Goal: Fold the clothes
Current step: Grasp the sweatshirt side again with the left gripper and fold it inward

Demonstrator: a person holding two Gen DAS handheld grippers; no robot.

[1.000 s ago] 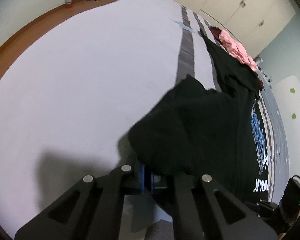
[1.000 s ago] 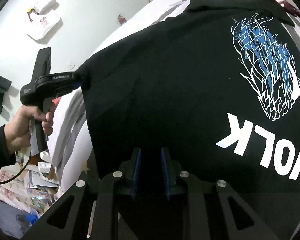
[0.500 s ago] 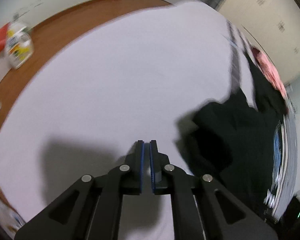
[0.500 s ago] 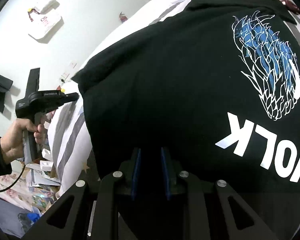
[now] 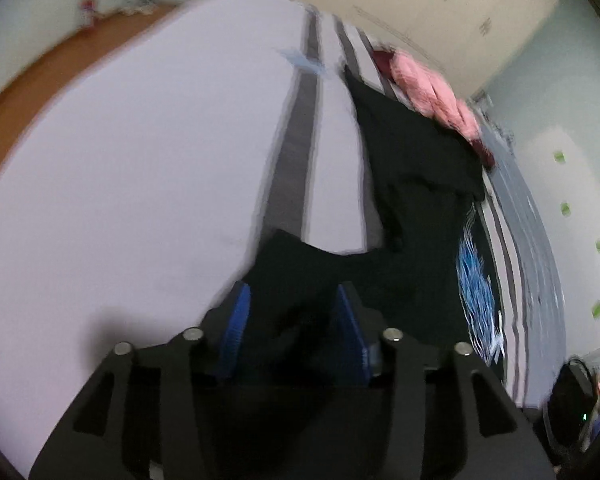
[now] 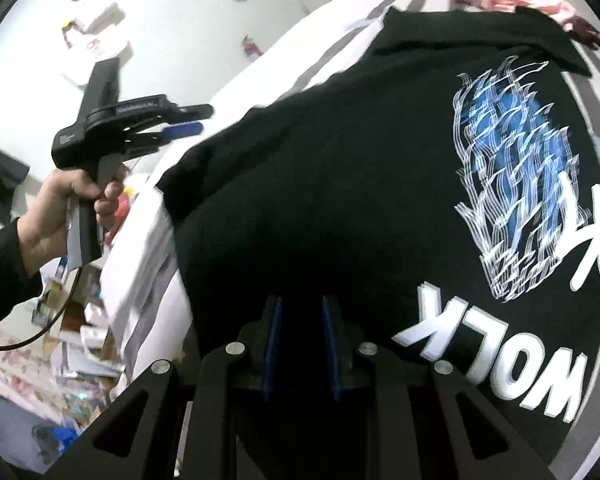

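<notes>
1. The black T-shirt (image 6: 360,184) lies spread on the bed (image 5: 140,152), print side up, with a blue-and-white graphic (image 6: 516,184) and big white letters (image 6: 496,364) showing towards the bed's near edge.
2. Right gripper (image 6: 299,344): the jaws sit a narrow gap apart with black cloth of the shirt's near edge filling that gap, and the blue pads press on the fabric. It's clamped on the shirt.
3. Left gripper (image 6: 190,120), seen from the right wrist camera, is up in the air off the bed's left edge, clear of the shirt's left corner. A hand (image 6: 68,204) in a dark sleeve grips its handle.
4. Its jaws have just been opening, and they stand apart now; from the side, nothing is between the blue pads.
5. From the left wrist camera the picture is smeared with motion, but the left gripper (image 5: 294,312) shows its fingers spread, with the shirt's dark corner lying on the bed beyond them, not pinched.
6. The bed cover is pale lilac with grey stripes (image 5: 296,128) running along it; the shirt covers the striped side.
7. At the bed's far edge, past the shirt's collar end, a pink garment (image 5: 432,92) lies in a heap with something dark red just beside it.
8. Wooden floor (image 5: 28,80) shows past the bed's left edge.
</notes>
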